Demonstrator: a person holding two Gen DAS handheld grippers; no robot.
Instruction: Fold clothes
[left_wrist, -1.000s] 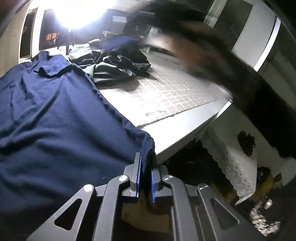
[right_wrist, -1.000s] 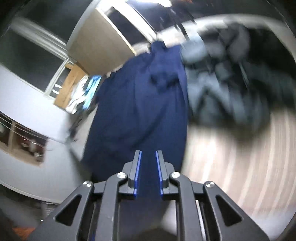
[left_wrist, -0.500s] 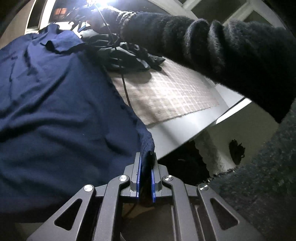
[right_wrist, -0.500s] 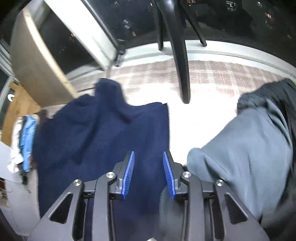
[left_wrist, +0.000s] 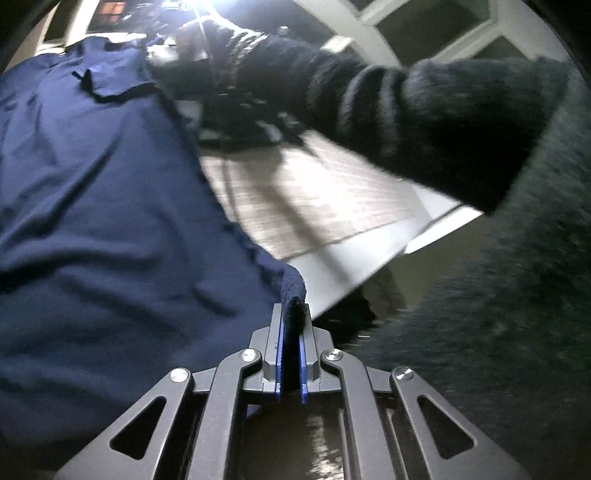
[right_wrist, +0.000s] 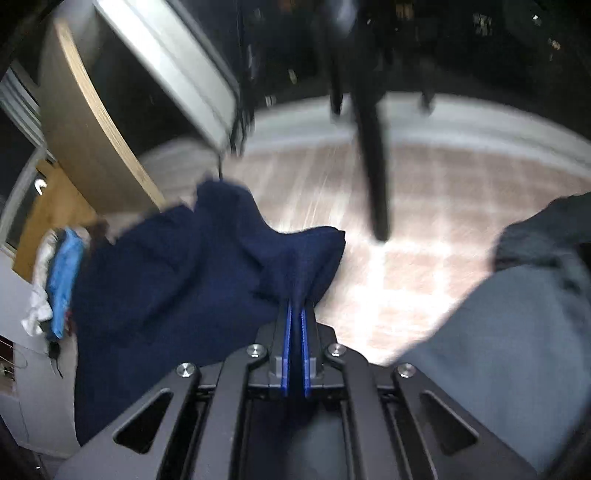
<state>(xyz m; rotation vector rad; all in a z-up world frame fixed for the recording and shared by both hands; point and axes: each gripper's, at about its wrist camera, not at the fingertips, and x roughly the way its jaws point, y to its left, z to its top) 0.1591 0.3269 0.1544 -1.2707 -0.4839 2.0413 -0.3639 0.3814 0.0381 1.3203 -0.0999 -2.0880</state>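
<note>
A navy blue shirt (left_wrist: 110, 206) lies spread over the left of a table with a checked cloth (left_wrist: 317, 199). My left gripper (left_wrist: 291, 314) is shut on the shirt's near corner at the table's front edge. In the right wrist view the same shirt (right_wrist: 177, 266) is bunched up, and my right gripper (right_wrist: 296, 314) is shut on a fold of it near the far end. The person's black fuzzy sleeve (left_wrist: 388, 110) reaches across the left wrist view above the table.
A pile of dark and grey clothes (right_wrist: 517, 314) lies on the right of the table. A black stand leg (right_wrist: 373, 155) rises from the checked cloth (right_wrist: 424, 206). A wooden cabinet (right_wrist: 92, 122) and blue and white items (right_wrist: 62, 277) are at the left.
My right gripper was open half a second ago and has closed on the shirt's fold. The left gripper keeps its hold on the corner, and the sleeve has reached farther across.
</note>
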